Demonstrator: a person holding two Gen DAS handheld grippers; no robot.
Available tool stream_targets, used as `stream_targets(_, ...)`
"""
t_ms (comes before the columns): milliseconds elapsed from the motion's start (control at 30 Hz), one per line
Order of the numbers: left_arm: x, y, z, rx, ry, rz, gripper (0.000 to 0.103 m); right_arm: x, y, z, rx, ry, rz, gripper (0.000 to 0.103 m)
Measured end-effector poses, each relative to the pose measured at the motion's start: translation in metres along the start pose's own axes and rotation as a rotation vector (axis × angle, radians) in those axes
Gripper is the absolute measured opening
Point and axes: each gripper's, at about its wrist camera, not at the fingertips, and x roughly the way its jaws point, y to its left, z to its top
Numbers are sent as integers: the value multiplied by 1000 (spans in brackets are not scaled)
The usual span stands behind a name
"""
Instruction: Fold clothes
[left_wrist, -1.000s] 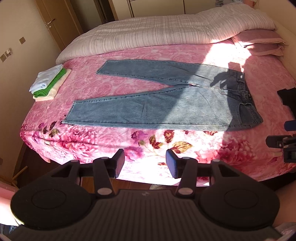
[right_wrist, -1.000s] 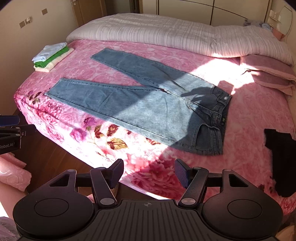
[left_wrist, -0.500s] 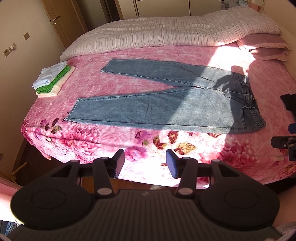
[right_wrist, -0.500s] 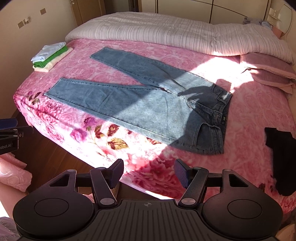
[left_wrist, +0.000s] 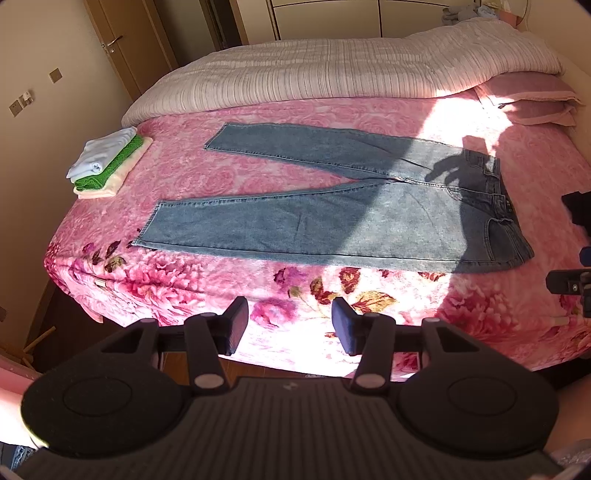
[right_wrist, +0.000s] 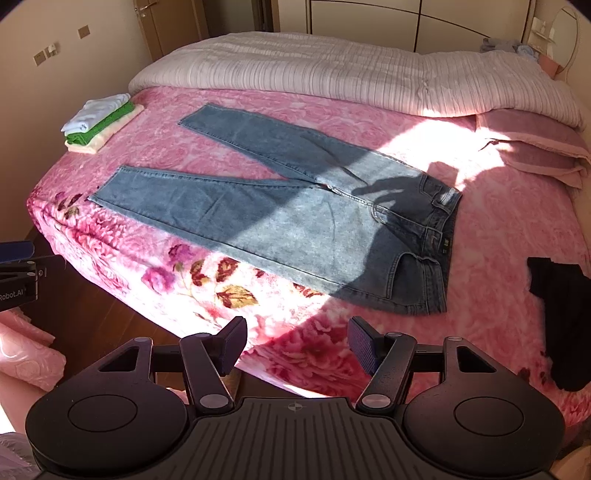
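Blue jeans lie flat on the pink floral bed, legs spread in a V toward the left, waistband at the right. My left gripper hangs open over the bed's near edge, short of the jeans, nothing between its fingers. In the right wrist view my right gripper is also open and empty, off the near edge below the jeans' hip. The right gripper's body shows at the right rim of the left wrist view.
A stack of folded clothes sits at the bed's far left corner. A black garment lies at the right. A striped quilt and pink pillows fill the far side. Wooden floor lies below the bed's edge.
Both views have drawn back and up slightly, so the jeans sit a little lower and farther off. Both grippers stayed open; the clothes have not moved.
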Motion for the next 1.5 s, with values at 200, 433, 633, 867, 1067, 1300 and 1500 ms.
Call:
stream_targets(200,15,4,10,-2,4,-22,46,3,-6,9,26,-5,-27,64)
stream_targets(433,51,21,43,7,1,-63,46,22,-18,37,83,-6,-62,64)
stream_targets(633,97,46,101,29,-22,-120,46,43,-51,78,248,-35,-126,64)
stream_targets(867,147,77,193,129,-96,-174,47,47,-78,133,417,-122,-269,64)
stream_targets(1067,187,93,254,221,-142,-224,54,64,-70,158,527,-151,-330,64)
stream_targets(1300,229,91,276,304,-123,-272,55,89,-45,164,605,-105,-387,64)
stream_targets(1500,253,84,288,336,-98,-306,55,101,-41,174,631,-59,-416,64)
